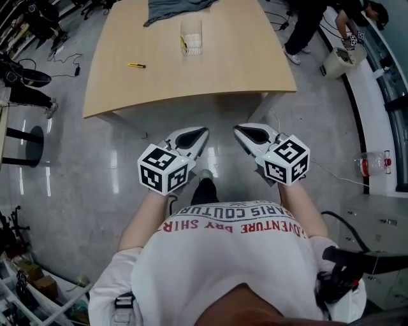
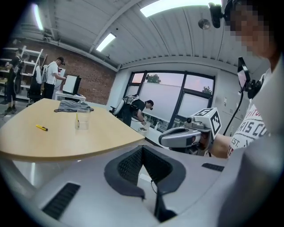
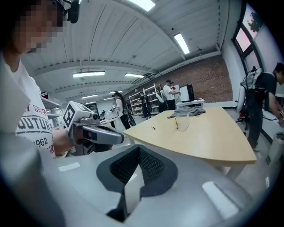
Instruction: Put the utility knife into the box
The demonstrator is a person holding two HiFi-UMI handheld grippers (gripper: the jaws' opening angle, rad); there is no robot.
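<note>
A yellow utility knife (image 1: 136, 65) lies on the left part of the wooden table (image 1: 223, 70). Farther back near the middle stands a clear box (image 1: 191, 37) with something yellow inside. The left gripper view shows the knife (image 2: 41, 128) left of the box (image 2: 82, 119). The right gripper view has the same knife (image 3: 153, 128) and box (image 3: 181, 122) far off. My left gripper (image 1: 204, 131) and right gripper (image 1: 238, 130) are held side by side in front of my body, short of the table's near edge. Both are shut with nothing between the jaws.
A grey cloth (image 1: 172, 9) lies at the table's far edge behind the box. People stand beyond the table and at the right by a pale bin (image 1: 341, 62). A water bottle (image 1: 371, 163) rests on the right counter. Cables and dark equipment line the left floor.
</note>
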